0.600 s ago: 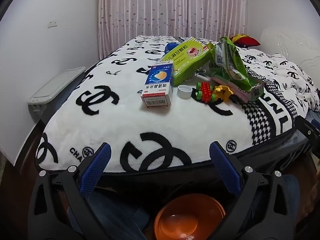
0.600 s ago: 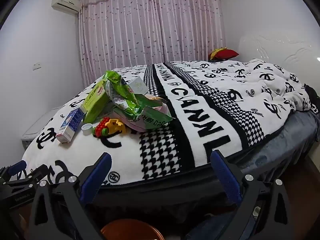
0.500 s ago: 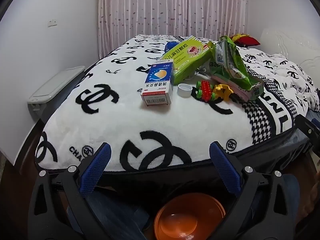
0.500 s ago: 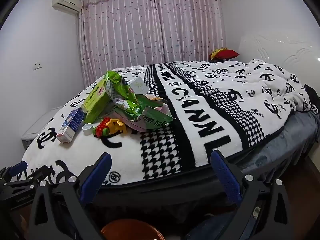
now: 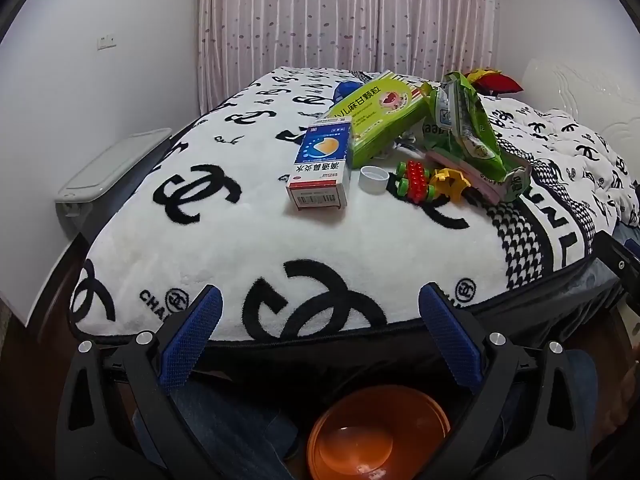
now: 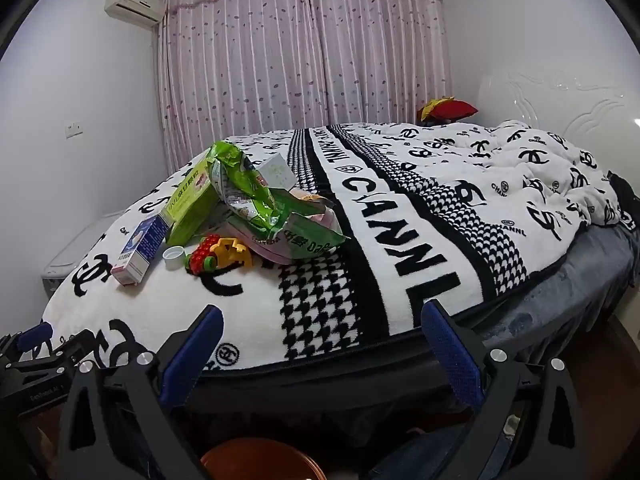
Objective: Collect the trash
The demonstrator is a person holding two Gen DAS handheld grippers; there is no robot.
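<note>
- Trash sits in a loose cluster on the black-and-white logo blanket (image 5: 224, 264), at about 12 to 1 o'clock from the left gripper (image 5: 320, 334) and at 10 to 11 o'clock from the right gripper (image 6: 322, 354).
- Blue-and-white medicine carton (image 5: 320, 168): likely light and stiff; its long flat sides offer the surest hold.
- Green medicine box (image 5: 378, 118), propped at a tilt behind the carton: rigid card, probably light, best taken across its thin edges.
- Crinkled green snack bags (image 5: 472, 136): soft, glossy foil, probably slippery; pinch a folded edge rather than the slack middle.
- White bottle cap (image 5: 374, 178): small and low, open side up, just beside the carton; judged easy to push into the plush pile.
- Red, green and yellow toy blocks (image 5: 428, 182) lie touching the bags; likely not trash.
- Both tongs stand spread fully wide with nothing between the blue pads, well short of the cluster.
- Orange basin (image 5: 378, 436) waits below the bed edge, at 6 o'clock.
</note>
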